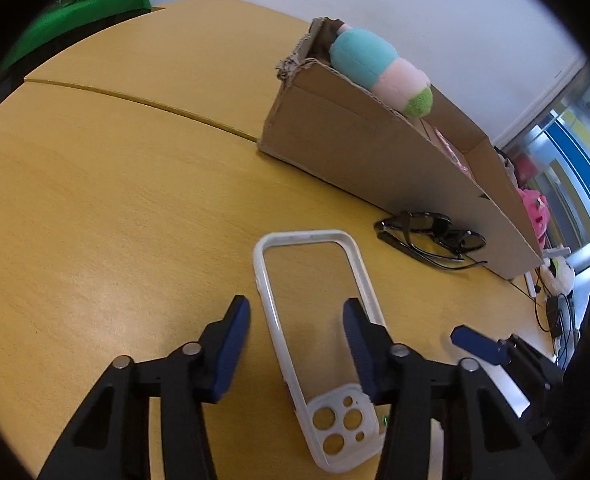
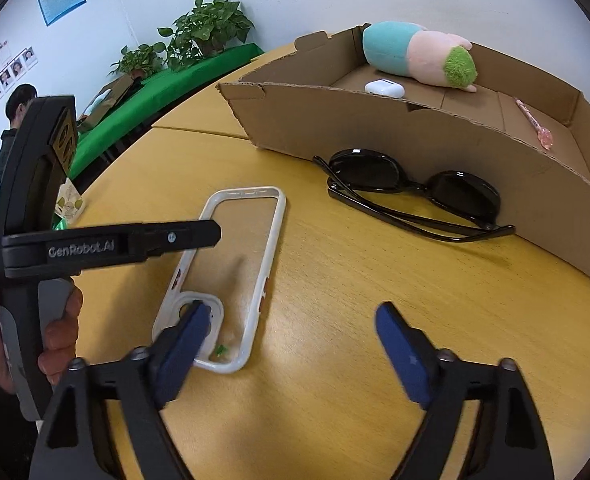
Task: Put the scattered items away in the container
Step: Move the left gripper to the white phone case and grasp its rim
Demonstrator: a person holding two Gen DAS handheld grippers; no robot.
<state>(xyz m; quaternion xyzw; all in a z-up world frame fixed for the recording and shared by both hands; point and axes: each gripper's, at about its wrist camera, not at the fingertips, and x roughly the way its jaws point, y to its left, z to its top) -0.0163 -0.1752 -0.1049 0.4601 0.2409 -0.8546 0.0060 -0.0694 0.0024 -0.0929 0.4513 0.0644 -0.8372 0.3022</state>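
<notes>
Both grippers are seen spread wide and empty: the left gripper (image 1: 297,344) at the bottom of its view, straddling the phone case (image 1: 319,332), the right gripper (image 2: 295,344) low in its frame over bare table (image 2: 335,360). The case, lying flat at lower centre, is judged light, thin and flexible; a long side rail is best pinched. Further up, the sunglasses (image 2: 415,196) rest folded just beside the cardboard box (image 2: 455,148), likely light but scratch-prone, best taken at the bridge. Inside the box, at the top, a plush toy (image 2: 415,54) is seen.

Left gripper (image 1: 297,326), right gripper (image 2: 293,330): black angular frames, silver pivot screws, blue ribbed pads (image 1: 231,350); "GenRobot.AI" lettering; bare-skinned hand (image 2: 61,330).
</notes>
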